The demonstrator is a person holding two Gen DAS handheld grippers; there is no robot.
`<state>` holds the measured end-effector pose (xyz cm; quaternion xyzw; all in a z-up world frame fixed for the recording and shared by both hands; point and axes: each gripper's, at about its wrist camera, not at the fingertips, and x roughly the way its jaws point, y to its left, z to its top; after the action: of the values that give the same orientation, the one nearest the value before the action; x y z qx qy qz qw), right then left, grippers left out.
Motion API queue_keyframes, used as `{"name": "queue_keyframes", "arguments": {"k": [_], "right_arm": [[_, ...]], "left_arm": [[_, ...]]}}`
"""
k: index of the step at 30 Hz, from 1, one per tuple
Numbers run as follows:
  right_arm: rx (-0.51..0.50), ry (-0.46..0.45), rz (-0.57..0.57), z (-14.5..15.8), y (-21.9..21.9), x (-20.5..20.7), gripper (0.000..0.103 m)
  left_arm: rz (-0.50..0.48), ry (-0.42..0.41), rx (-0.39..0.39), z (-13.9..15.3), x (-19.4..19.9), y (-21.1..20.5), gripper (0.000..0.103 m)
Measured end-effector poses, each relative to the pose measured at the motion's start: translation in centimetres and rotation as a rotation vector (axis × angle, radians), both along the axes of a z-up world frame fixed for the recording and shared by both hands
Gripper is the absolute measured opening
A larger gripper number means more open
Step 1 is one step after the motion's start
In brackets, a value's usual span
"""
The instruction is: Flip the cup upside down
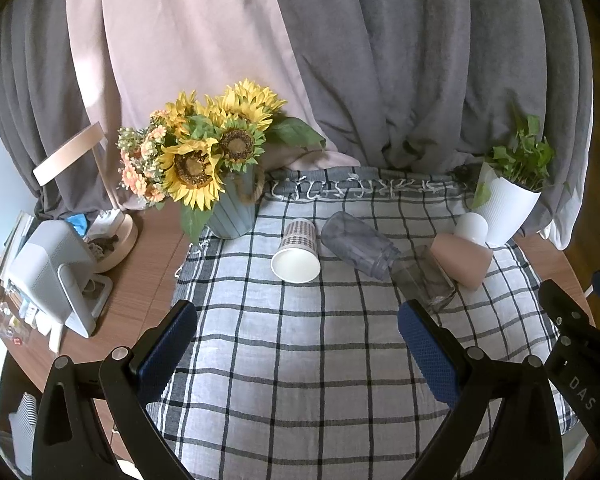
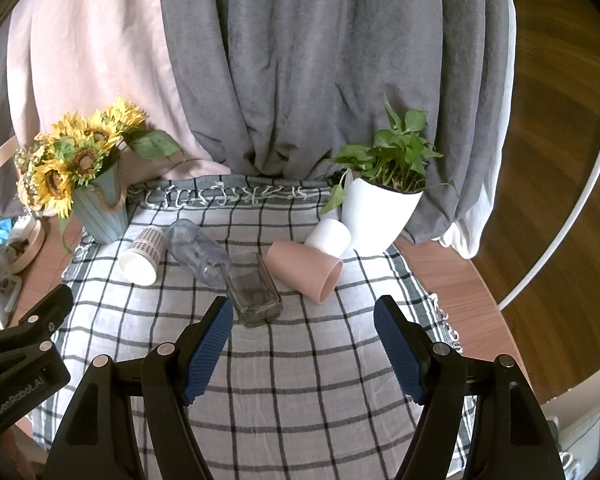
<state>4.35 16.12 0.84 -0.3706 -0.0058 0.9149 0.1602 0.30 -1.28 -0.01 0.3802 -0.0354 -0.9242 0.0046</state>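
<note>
Several cups lie on their sides on a checked cloth (image 1: 300,360): a white paper cup (image 1: 296,250) with a patterned band, a bluish clear plastic cup (image 1: 358,246), a clear square glass (image 1: 424,280), a pink cup (image 1: 462,260) and a small white cup (image 1: 472,228). The same row shows in the right wrist view: paper cup (image 2: 142,256), plastic cup (image 2: 198,252), glass (image 2: 254,290), pink cup (image 2: 304,270), white cup (image 2: 328,238). My left gripper (image 1: 296,324) is open and empty, short of the cups. My right gripper (image 2: 302,316) is open and empty, just short of the glass and pink cup.
A sunflower vase (image 1: 232,208) stands at the cloth's back left, a white potted plant (image 2: 380,212) at back right. A white device (image 1: 48,272) and clutter sit on the wooden table (image 1: 140,280) to the left. Grey and pink curtains hang behind.
</note>
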Motion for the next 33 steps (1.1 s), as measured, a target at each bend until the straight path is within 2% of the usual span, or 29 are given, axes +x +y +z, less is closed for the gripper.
{"name": "queue_keyframes", "arguments": {"k": [22, 33], "right_arm": [[0.002, -0.003, 0.002, -0.3, -0.2, -0.4, 0.072], [-0.011, -0.042, 0.042, -1.8, -0.3, -2.3, 0.072]], "left_arm": [[0.005, -0.009, -0.002, 0.1, -0.7, 0.5, 0.102], [0.062, -0.057, -0.003, -2.1, -2.1, -0.4, 0.102]]}}
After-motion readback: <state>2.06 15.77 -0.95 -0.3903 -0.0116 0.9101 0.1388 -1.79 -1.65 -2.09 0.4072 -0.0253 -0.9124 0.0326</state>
